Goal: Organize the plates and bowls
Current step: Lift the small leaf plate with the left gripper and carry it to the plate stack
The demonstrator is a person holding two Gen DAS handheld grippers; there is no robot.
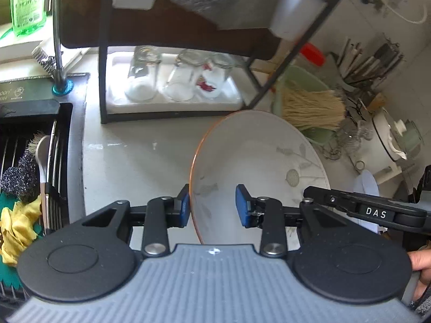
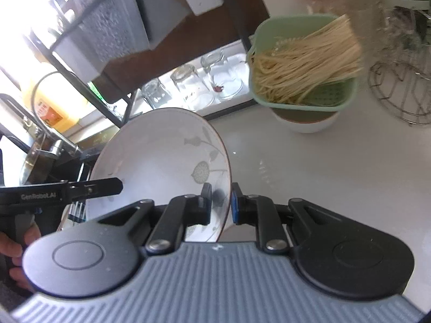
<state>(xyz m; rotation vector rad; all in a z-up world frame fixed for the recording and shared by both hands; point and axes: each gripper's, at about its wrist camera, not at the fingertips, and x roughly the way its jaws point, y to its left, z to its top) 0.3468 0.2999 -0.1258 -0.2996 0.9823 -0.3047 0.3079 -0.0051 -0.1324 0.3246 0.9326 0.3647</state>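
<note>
Right tool (image 2: 219, 203) pinched the near rim of a white plate (image 2: 161, 161) with a leaf pattern, lifted on edge above the white bench (image 2: 336, 175). Left tool (image 1: 212, 206) had its pads spread, one just outside the plate's brown rim, the other over its face. Upturned glasses (image 1: 175, 80) stood on a far tray under the dark rack (image 1: 103, 53).
</note>
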